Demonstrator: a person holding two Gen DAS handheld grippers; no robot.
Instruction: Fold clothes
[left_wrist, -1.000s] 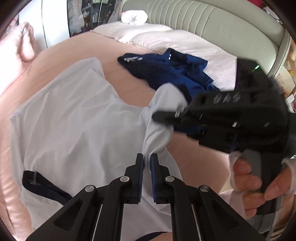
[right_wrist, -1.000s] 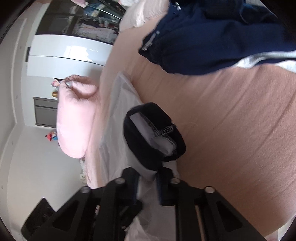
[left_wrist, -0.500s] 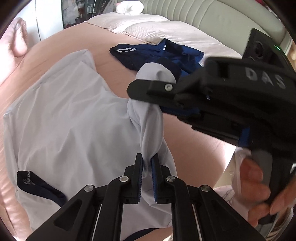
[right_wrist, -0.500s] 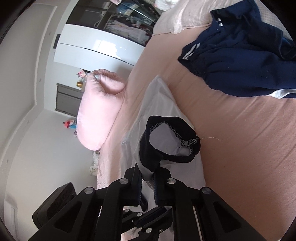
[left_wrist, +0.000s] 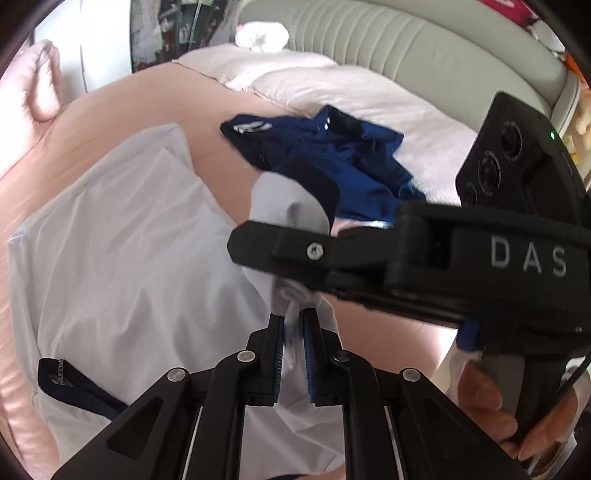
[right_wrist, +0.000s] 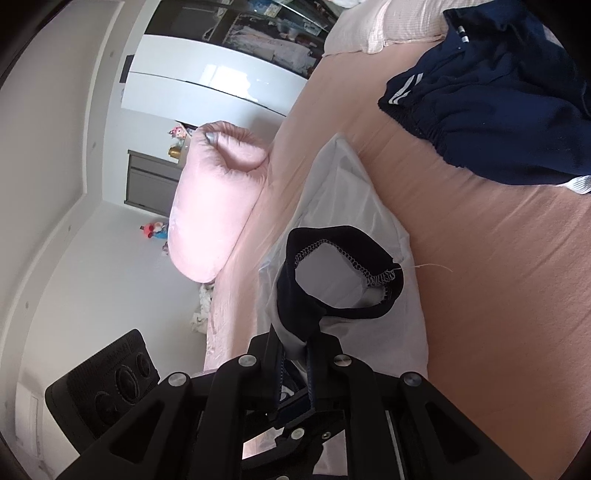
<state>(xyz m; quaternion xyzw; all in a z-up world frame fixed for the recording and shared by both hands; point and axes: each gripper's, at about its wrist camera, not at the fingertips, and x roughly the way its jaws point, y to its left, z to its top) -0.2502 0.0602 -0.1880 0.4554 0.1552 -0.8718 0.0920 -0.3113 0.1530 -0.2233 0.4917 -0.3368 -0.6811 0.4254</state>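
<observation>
A white T-shirt (left_wrist: 129, 258) with navy cuffs lies spread on the pink bed sheet (left_wrist: 122, 110). At the bottom of the left wrist view, my left gripper (left_wrist: 293, 332) is shut on a bunched fold of the shirt at the root of its right sleeve. My right gripper (left_wrist: 251, 247) reaches in from the right just above it. It holds that sleeve (left_wrist: 291, 206) lifted off the sheet. In the right wrist view, the right gripper (right_wrist: 295, 354) is shut on the sleeve below its open navy cuff (right_wrist: 340, 273). The other navy cuff (left_wrist: 74, 384) lies flat at lower left.
A crumpled navy garment (left_wrist: 332, 158) (right_wrist: 498, 110) lies on the sheet beyond the shirt. Pale pillows (left_wrist: 351, 92) and a padded headboard (left_wrist: 406, 40) are behind it. A rolled pink duvet (right_wrist: 214, 206) sits at the bed's far edge, with a white wardrobe (right_wrist: 221, 81) beyond.
My right gripper has carried the sleeve up and leftwards over the shirt, rolling as it went, and now fills more of the left wrist view. The left gripper has stayed put.
</observation>
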